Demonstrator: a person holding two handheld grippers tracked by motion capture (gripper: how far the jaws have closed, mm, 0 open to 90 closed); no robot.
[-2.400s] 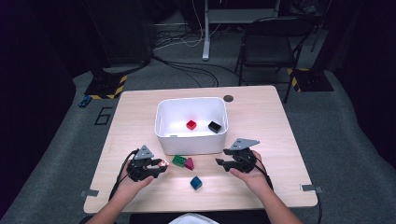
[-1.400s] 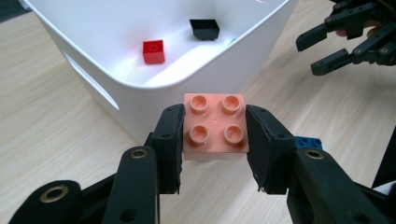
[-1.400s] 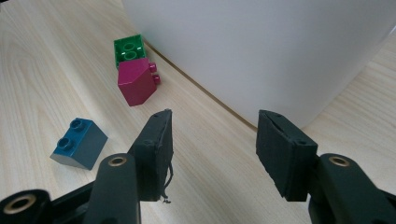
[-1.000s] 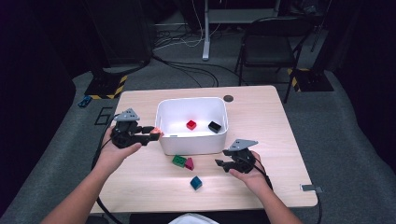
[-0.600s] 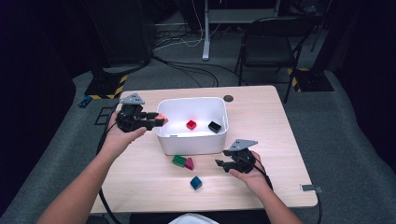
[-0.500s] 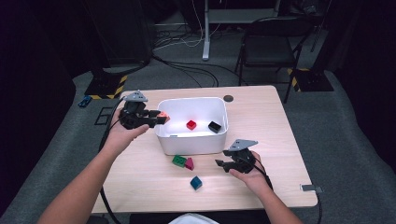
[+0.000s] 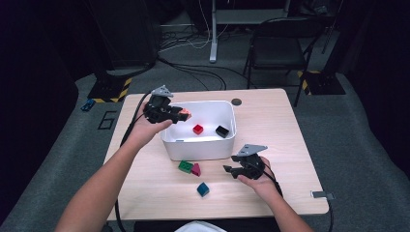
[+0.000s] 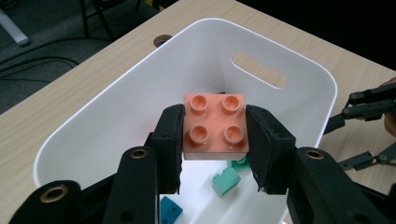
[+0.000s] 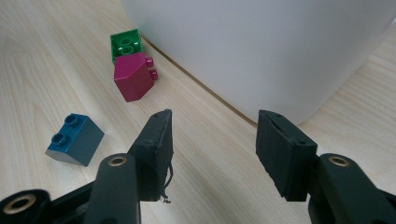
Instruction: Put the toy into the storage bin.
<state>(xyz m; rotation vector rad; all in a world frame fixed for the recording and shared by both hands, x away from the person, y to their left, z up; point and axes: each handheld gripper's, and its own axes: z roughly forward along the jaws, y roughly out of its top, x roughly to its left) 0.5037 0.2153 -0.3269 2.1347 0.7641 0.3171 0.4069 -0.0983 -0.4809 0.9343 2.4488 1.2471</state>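
My left gripper [image 7: 180, 114] is shut on a salmon-orange four-stud brick [image 7: 183, 115], studs up, held over the left rim of the white bin [image 7: 198, 151]. In the left gripper view the brick [image 8: 215, 123] sits squeezed between both pads above the bin's inside [image 8: 116, 116]. A red brick [image 7: 197, 129] and a black brick [image 7: 222, 131] lie in the bin, and teal pieces [image 8: 226, 179] show on its floor. My right gripper [image 7: 229, 169] rests on the table in front of the bin, open, with bare wood between its jaws [image 9: 212, 121].
Three loose bricks lie on the table before the bin: green [image 7: 185, 166], magenta [image 7: 196, 169] and blue [image 7: 203, 189]. From the right gripper they sit ahead and left: green [image 9: 125, 45], magenta [image 9: 133, 79], blue [image 9: 74, 139]. The bin wall [image 9: 257, 42] rises close ahead.
My left hand has carried the orange brick to the right, from beside the bin to over its left rim. The right hand has stayed put.
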